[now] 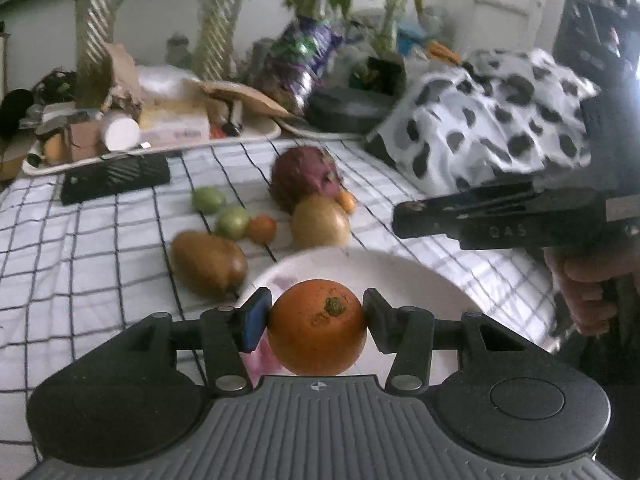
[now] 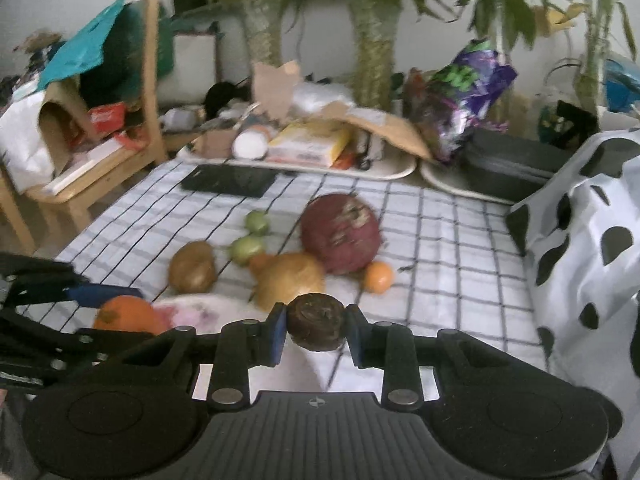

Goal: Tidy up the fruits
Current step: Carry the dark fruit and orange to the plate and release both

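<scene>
My left gripper [image 1: 317, 320] is shut on an orange fruit [image 1: 317, 326] with a green stem, held over the white plate [image 1: 360, 272]. My right gripper [image 2: 316, 326] is shut on a small dark brown fruit [image 2: 317, 326], near the plate [image 2: 200, 308]. On the checked cloth lie a large purple-red fruit [image 2: 340, 236], a yellow-brown fruit [image 2: 290, 280], a brown oval fruit [image 2: 192, 268], two green fruits [image 2: 246, 249] [image 2: 257, 222] and a small orange one [image 2: 378, 277]. The right gripper [image 1: 404, 220] also shows at the right of the left wrist view.
Trays [image 2: 392, 170] of clutter, a black phone [image 2: 230, 180], potted plants and a purple foil bag [image 2: 464, 92] line the table's far side. A black-spotted white bag [image 2: 592, 248] stands on the right. A wooden chair [image 2: 80, 184] stands at the left.
</scene>
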### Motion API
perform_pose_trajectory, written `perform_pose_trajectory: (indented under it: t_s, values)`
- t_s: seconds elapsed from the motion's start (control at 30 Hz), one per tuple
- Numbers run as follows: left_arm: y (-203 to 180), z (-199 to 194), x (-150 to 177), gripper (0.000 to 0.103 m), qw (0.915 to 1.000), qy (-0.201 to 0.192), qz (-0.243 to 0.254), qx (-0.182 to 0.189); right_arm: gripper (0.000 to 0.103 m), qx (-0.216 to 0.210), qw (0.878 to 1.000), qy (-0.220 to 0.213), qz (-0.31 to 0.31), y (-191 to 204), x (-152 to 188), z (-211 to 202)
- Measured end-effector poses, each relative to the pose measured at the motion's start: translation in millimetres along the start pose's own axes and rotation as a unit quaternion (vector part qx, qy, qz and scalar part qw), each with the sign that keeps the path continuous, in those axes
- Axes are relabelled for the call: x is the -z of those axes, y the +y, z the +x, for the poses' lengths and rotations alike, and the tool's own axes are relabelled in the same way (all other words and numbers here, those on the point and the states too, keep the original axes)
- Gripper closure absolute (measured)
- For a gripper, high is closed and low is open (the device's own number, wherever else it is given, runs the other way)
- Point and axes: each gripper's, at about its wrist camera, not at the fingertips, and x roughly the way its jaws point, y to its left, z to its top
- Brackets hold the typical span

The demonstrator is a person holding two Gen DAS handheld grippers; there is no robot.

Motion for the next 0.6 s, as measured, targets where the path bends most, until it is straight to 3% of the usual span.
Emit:
perform_pose_trajectory:
  t_s: [0.2,0.3,0.33,0.4,0.6]
  values:
    - [-7.2,14.9,8.9,0.054,0.9991,0.033,0.026,-0.011,0.071,-0.020,0.999,0.032,-0.018,17.8,11.1,2.4]
    - [-8.9,16.8,10.1,0.053,0.9990,0.026,0.034,-0.014,0.071,-0.031,0.998,0.055,-0.029,22.6,15.3,9.2]
    - [-9.1,17.3,9.9,0.051,0.9990,0.026,0.034,-0.016,0.071,-0.032,0.997,0.063,-0.033,24.3,16.6,12.0]
    - [-9.4,19.4,9.6,0.034,0.9982,0.034,0.036,-0.035,0.071,-0.034,0.995,0.081,-0.039,26.2,19.3,17.9]
    - [-9.3,14.5,7.2,0.031,0.9976,0.040,0.043,-0.035,0.070,-0.043,0.992,0.110,-0.047,30.0,25.1,26.4]
